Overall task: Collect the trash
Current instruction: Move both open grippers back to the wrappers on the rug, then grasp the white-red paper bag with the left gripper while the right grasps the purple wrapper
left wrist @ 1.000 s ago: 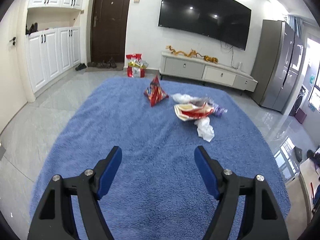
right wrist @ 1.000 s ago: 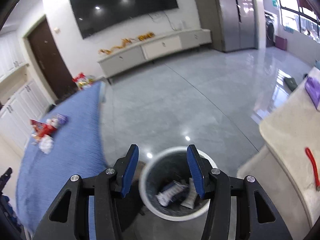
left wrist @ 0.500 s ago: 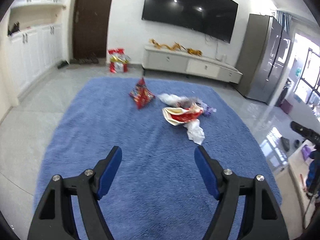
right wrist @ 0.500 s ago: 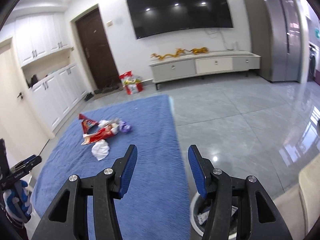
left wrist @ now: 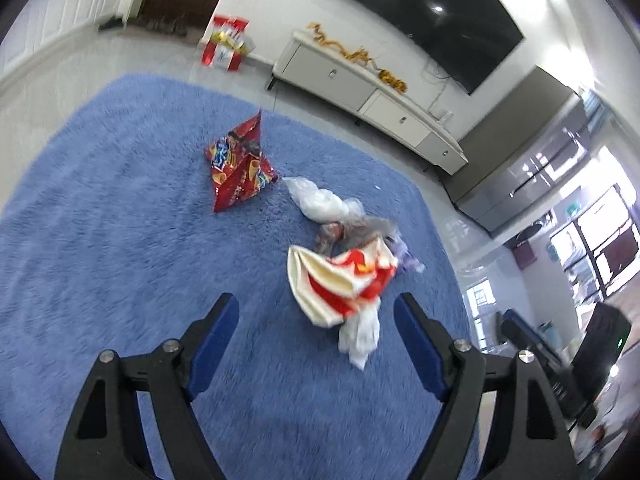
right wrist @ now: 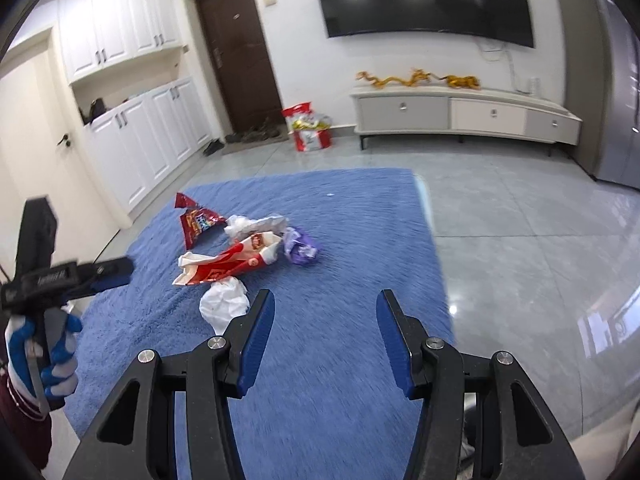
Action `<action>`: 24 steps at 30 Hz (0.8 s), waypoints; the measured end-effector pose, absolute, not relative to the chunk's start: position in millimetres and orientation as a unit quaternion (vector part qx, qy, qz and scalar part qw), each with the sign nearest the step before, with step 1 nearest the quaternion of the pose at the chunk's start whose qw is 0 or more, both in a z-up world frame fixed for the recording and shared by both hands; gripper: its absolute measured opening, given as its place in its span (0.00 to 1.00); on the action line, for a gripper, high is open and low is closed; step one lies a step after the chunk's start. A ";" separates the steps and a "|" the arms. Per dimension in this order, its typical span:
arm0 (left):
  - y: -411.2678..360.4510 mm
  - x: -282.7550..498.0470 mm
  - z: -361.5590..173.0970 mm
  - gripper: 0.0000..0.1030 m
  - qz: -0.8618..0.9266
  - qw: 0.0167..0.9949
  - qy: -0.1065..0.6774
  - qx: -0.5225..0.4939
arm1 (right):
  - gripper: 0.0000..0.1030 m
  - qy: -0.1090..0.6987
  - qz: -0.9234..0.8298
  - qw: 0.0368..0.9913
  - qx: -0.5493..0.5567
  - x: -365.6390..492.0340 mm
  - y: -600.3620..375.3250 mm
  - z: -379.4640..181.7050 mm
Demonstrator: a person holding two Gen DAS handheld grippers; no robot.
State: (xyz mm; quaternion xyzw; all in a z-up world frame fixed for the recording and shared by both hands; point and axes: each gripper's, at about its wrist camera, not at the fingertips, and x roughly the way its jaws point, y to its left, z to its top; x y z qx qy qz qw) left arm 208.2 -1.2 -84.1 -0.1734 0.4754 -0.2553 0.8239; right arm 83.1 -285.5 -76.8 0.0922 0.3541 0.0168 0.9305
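Nearest, left tool [left wrist: 316,320] over the blue rug [left wrist: 100,248], angled down, jaws opening, nothing between the pads. Seen from the right wrist camera, same tool [right wrist: 120,270] at the left edge, gripped by a hand in a blue and white glove [right wrist: 44,356]. Right tool [right wrist: 326,332] also spread apart and empty, hanging above the rug's near right part [right wrist: 340,400].

Rug shaggy, spread on a glossy grey tiled floor [right wrist: 520,248].

Just ahead of the left tool, trash in a loose heap on the rug: crumpled white tissue [left wrist: 360,336] closest, touching a red and white paper wrapper [left wrist: 340,276]. Behind that, a greyish clear plastic scrap [left wrist: 352,232], blurred, and a crumpled white plastic bag [left wrist: 320,202]. Purple wrapper [right wrist: 302,248] at the heap's right side, touching the paper wrapper. Red snack bag [left wrist: 240,164] standing tent-like a little apart, at the far left of the heap.

Beyond the rug, a red and white gift bag [right wrist: 308,128] on the floor by the wall, with gold-coloured contents showing at its top, too small to identify. Beside it, a low white media cabinet [right wrist: 464,114] with gold dragon ornaments [right wrist: 416,78] on top. Above, a dark wall television [right wrist: 424,0]. Brown door [right wrist: 236,52] and white cupboards [right wrist: 136,92] to the left; tall grey refrigerator [right wrist: 616,92] at far right.
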 end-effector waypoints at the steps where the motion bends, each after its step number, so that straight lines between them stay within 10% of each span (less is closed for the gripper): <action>1: -3.4 215.9 -89.1 0.77 -0.254 0.818 0.483 -0.183 | 0.51 0.357 0.022 0.929 0.090 92.8 -283.4 -80.3; 17: -33.1 266.9 -140.3 0.74 -0.252 0.748 0.566 -0.238 | 0.49 0.396 0.071 0.903 0.149 221.6 -281.6 -143.2; 24: -48.7 267.0 -145.1 0.45 -0.254 0.735 0.579 -0.242 | 0.40 0.409 0.096 0.892 0.166 238.0 -279.3 -160.8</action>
